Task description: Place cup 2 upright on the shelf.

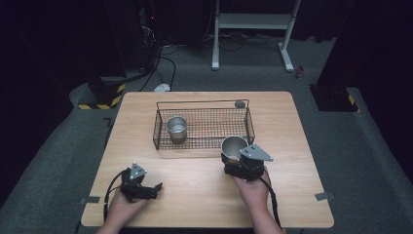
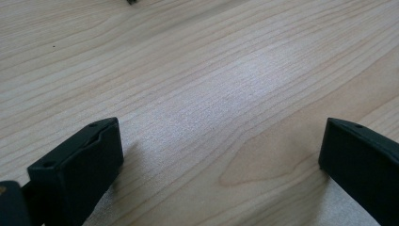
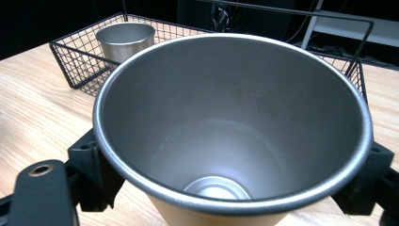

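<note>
We see a metal cup (image 1: 234, 147) held upright in the right gripper (image 1: 237, 165), its jaws clamped against the cup's walls on either side. In the right gripper view the cup (image 3: 235, 136) is seen from above its rim: it is empty, with a shiny round bottom, and the two black jaws press on its outer wall at the left and right. The cup is near the front right corner of the wire basket (image 1: 204, 145), just outside its front wall, over the wooden surface (image 1: 292, 146); we cannot tell whether its base touches the wood.

Inside the basket, toward its left end, stands a second metal cup (image 1: 177, 128), also upright and empty; in the right gripper view it (image 3: 125, 39) appears behind the basket's mesh wall (image 3: 75, 63).

A small grey round thing (image 1: 239, 104) sits at the basket's far right corner, too small for us to identify.

The left gripper (image 1: 157, 186) rests low near the front left of the surface, well apart from the basket and both cups. In the left gripper view its jaws stand wide apart with only bare wood (image 2: 211, 94) between them.
</note>
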Motion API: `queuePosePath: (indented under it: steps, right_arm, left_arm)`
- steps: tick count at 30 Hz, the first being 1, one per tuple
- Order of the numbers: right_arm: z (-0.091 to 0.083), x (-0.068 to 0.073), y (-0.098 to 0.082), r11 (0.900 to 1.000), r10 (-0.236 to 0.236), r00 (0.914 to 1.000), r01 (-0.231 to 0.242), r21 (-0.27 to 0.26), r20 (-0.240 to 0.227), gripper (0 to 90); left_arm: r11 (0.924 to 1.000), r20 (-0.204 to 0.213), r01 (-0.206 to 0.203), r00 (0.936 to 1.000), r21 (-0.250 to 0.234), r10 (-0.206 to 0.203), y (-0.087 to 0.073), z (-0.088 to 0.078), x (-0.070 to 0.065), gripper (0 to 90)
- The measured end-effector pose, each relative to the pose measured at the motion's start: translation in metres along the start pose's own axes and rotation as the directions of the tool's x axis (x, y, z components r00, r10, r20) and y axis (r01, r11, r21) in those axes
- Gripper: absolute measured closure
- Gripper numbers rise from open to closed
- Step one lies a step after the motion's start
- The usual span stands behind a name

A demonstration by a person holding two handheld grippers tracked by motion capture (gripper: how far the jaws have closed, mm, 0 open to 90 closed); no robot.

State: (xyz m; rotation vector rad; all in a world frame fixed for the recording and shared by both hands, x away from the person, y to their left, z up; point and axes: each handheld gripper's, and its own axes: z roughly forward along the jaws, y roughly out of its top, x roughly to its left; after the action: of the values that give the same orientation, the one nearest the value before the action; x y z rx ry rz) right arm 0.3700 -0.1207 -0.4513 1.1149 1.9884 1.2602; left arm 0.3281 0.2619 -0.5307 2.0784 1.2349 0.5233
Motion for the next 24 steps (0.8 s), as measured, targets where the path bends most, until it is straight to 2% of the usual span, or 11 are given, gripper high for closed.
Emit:
queuePosePath:
  steps: [4, 24]
  right_arm:
    - [0.003, 0.000, 0.002, 1.000, 0.012, 0.9999, -0.012, 0.002, -0.002, 14.4]
    - [0.008, -0.002, 0.028, 0.999, 0.003, 1.0000, -0.003, -0.032, -0.001, 14.4]
  left_arm:
    - [1.0000, -0.002, 0.001, 1.0000, -0.003, -0.001, -0.001, 0.000, 0.000, 0.6]
    - [1.0000, -0.001, 0.004, 1.0000, -0.002, -0.004, -0.001, 0.000, 0.000, 0.4]
